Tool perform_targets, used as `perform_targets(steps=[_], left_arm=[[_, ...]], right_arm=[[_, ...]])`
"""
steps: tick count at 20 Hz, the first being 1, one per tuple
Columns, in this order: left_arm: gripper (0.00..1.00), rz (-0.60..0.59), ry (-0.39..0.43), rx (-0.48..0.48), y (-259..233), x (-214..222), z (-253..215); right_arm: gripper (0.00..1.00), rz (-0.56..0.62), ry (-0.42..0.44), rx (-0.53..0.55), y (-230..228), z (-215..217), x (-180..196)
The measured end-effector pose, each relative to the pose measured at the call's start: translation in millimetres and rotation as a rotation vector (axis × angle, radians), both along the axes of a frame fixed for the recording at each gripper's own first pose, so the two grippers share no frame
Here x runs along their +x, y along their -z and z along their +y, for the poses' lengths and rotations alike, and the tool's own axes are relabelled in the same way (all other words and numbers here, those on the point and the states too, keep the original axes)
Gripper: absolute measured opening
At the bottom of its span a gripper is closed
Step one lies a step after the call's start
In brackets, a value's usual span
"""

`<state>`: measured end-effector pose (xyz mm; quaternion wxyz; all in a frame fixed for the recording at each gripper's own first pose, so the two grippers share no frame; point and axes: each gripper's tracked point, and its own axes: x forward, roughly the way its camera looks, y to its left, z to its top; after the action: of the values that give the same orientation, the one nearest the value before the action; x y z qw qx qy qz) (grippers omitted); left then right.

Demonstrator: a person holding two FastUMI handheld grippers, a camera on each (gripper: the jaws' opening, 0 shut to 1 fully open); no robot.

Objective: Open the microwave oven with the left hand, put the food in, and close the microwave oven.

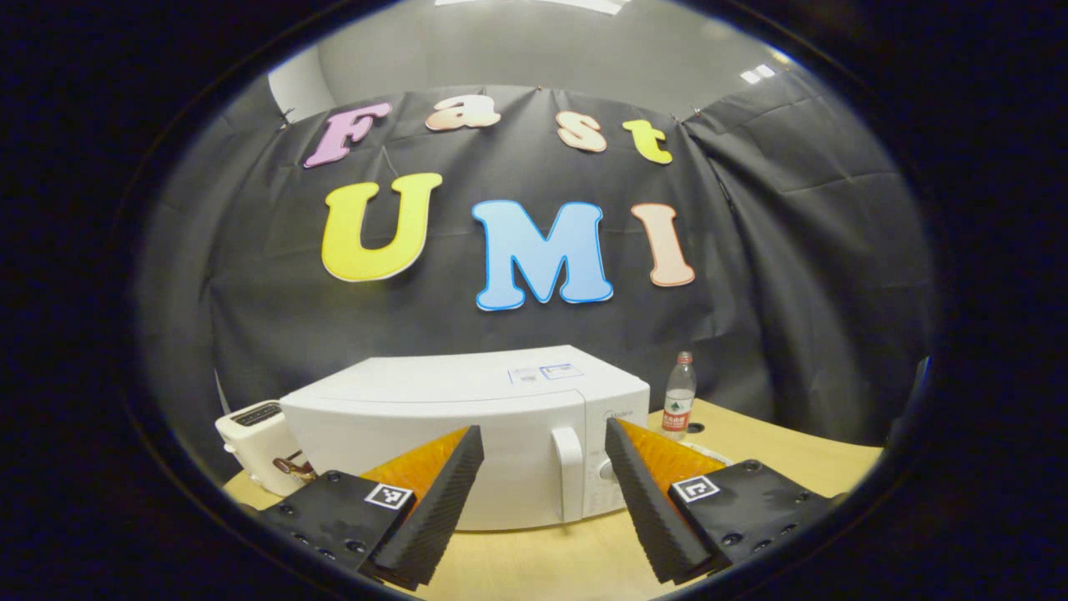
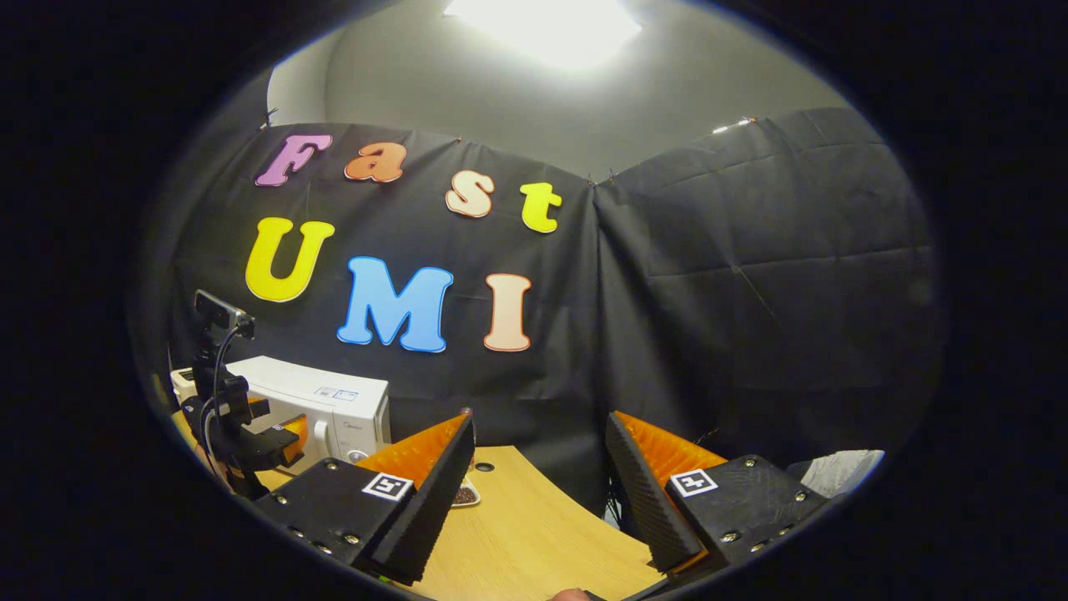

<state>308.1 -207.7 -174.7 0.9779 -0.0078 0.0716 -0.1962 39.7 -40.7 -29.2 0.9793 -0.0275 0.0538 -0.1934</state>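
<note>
Nothing of the task is done yet, as far as I can judge: the microwave oven (image 1: 467, 434) stands on the worktop (image 1: 776, 451) with its door shut, and the white handle (image 1: 567, 467) sits untouched on the right of the door. My left gripper (image 1: 542, 492) hangs in front of it with its fingers wide apart and empty, the handle showing in the gap between them but farther off, no contact. A toaster (image 1: 250, 442) stands just beside the oven on its left, and a water bottle (image 1: 680, 396) near its right corner

My right gripper (image 2: 538, 492) is also wide and holds nothing, pointed out over the worktop edge toward the booth wall. In the right gripper view the oven sits off to the left with my left gripper in front of it, and a small dish (image 2: 463, 494) with something dark in it peeks past my left-hand finger; I take it for the food, though I cannot tell for sure

All is still ahead: pull the door open by the handle, pick up the dish, set it inside, then shut the door
</note>
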Motion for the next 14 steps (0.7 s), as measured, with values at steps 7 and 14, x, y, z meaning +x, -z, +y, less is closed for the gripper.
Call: perform_targets(steps=[7, 14], left_arm=[[0.97, 0.084, 0.032, 0.041, 52, 30, -29], [0.83, 0.140, 0.059, 0.076, 85, 43, -54]], right_arm=[[0.96, 0.066, 0.076, -0.025, 10, -14, -11], [0.96, 0.099, 0.134, -0.032, 15, -27, -23]])
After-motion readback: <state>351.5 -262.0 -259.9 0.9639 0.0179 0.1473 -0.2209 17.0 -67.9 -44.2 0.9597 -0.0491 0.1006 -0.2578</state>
